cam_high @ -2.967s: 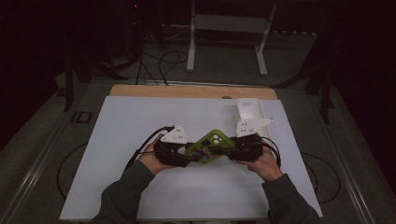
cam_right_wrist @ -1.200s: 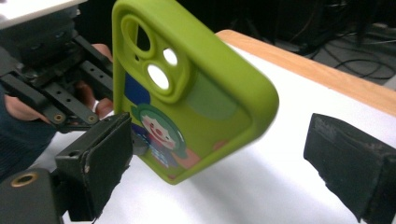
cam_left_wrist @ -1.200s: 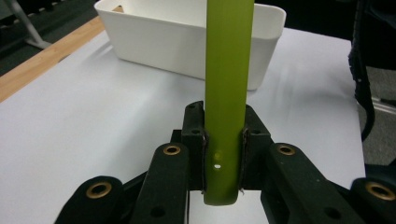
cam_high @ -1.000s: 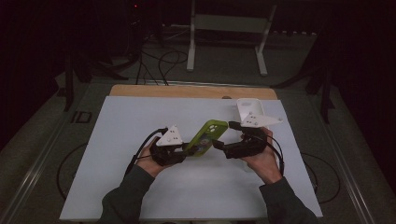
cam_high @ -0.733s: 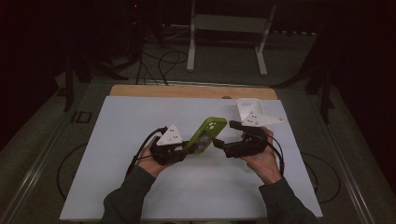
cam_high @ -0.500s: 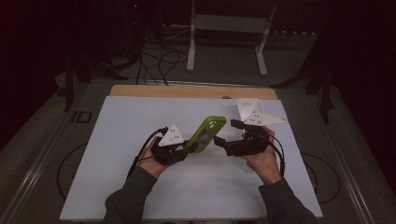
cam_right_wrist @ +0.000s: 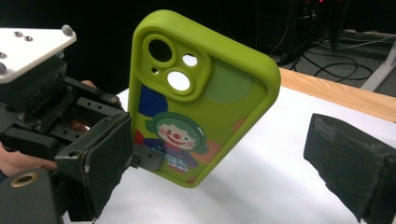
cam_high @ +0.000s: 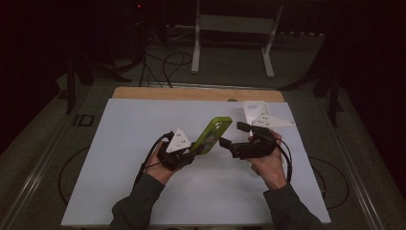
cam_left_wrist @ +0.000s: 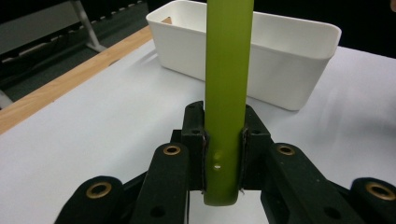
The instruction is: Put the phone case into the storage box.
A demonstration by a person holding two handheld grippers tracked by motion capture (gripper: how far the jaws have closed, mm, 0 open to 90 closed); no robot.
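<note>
A lime green phone case [cam_high: 213,134] with a cartoon clown print [cam_right_wrist: 201,93] rises slanted above the white table. My left gripper [cam_high: 194,152] is shut on its lower end, both pads pressing the case's edge [cam_left_wrist: 229,56] between the jaws [cam_left_wrist: 223,135]. My right gripper [cam_high: 233,135] is just to the right of the case, open, its jaws spread wide [cam_right_wrist: 224,163] and apart from the case. From the right gripper view, the left gripper [cam_right_wrist: 149,156] holds the case from the left.
A white plastic bin [cam_high: 251,111] stands at the back right of the white table top [cam_high: 143,120], close behind the right hand; it appears behind the case [cam_left_wrist: 280,56]. A wooden edge [cam_high: 191,93] runs along the far side. Cables and a stand lie on the floor beyond.
Three seconds ago both grippers held the case low and flat. Since then the right gripper has let go and drawn back slightly, and the left has tilted the case upward.
</note>
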